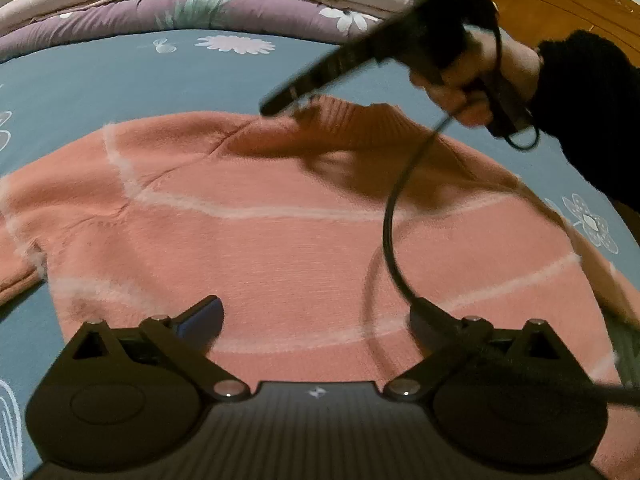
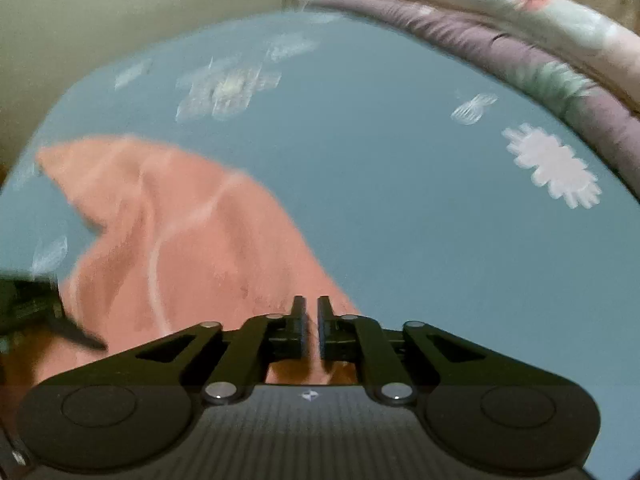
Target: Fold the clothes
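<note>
Sweater [image 1: 280, 240] flat on bedsheet [image 1: 120, 76], no fold yet; all folding left. Left gripper [image 1: 316, 320] spread wide above it, empty. Right gripper [image 2: 311, 320] near collar, nearly closed, grasp unclear.

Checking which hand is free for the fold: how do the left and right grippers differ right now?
The left gripper stands wide open over the sweater's body, nothing between its fingers. The right gripper is nearly closed, a thin gap showing, at the sweater's edge near the collar. Both are black and angled down toward the bed sheet.
</note>
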### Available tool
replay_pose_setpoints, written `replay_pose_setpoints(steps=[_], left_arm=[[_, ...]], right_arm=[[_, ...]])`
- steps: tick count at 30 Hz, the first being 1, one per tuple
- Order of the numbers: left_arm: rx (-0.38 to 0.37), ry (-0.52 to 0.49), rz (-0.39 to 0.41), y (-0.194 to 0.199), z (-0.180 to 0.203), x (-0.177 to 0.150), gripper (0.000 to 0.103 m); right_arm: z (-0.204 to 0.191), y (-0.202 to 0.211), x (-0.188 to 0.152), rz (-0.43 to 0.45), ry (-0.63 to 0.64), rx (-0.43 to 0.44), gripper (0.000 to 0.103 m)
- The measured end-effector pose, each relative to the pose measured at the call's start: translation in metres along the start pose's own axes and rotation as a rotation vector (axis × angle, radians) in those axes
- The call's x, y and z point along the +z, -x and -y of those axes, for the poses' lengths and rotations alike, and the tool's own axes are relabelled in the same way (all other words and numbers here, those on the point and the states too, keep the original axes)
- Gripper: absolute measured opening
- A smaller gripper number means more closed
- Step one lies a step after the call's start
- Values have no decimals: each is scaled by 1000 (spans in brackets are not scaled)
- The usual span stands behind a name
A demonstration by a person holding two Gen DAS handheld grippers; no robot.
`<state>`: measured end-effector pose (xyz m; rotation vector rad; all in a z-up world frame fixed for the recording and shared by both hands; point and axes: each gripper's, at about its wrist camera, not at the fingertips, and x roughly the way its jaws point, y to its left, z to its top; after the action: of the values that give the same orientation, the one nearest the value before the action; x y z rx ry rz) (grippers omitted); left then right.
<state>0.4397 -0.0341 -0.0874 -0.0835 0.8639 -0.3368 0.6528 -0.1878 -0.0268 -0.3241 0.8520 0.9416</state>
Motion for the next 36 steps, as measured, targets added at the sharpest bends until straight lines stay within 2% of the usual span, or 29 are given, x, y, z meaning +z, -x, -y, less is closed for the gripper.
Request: replay_pose_setpoints(steps=[2,4,7,10,12,14,16,18,20,22,23,25,29,32,36], left_arm=[[2,-9,0,1,2,-1,101],[3,-13,0,1,4,-3,102],[2,-15,2,1,5,-4,102],[3,-20,7,-1,5,-4,102],[7,-25,9,-1,5,-4,102],[9,-31,10,-1,5,-5,102],[9,-33,12,-3,4,-3,102],[7,-33,13,-2,4,-3,102],[5,-33,14,-2,4,-4,102],[4,-31,12,-2,4,-4,102],[4,-30,11,-2,4,-4,102],[7,-32,8,-1,5,-4,102],[0,-30,12,2,3,-6,102],[-14,-19,10,5,0,-5,102],[-42,15,9,13,-8,1,102]], right_arm=[[10,0,1,14,-24,-4,27],[12,-9,-4,-18,-12,-9,49],[6,-25,-19,-58,31,-24,55],[2,-27,-29,-25,41,-53,58],[1,-27,-30,-26,8,-60,58],[-5,-26,-30,-34,3,-57,48],[-9,-27,-28,-43,1,-33,20],[-20,-26,-23,-33,67,-86,17],[-33,-24,-17,6,162,-185,17],[-40,-21,-8,85,235,-311,17],[-40,-23,-4,97,243,-348,19],[-36,-31,3,90,232,-393,27],[-24,-22,5,77,159,-390,29],[-10,15,-3,82,44,-372,35],[3,71,-37,69,-121,-331,37]])
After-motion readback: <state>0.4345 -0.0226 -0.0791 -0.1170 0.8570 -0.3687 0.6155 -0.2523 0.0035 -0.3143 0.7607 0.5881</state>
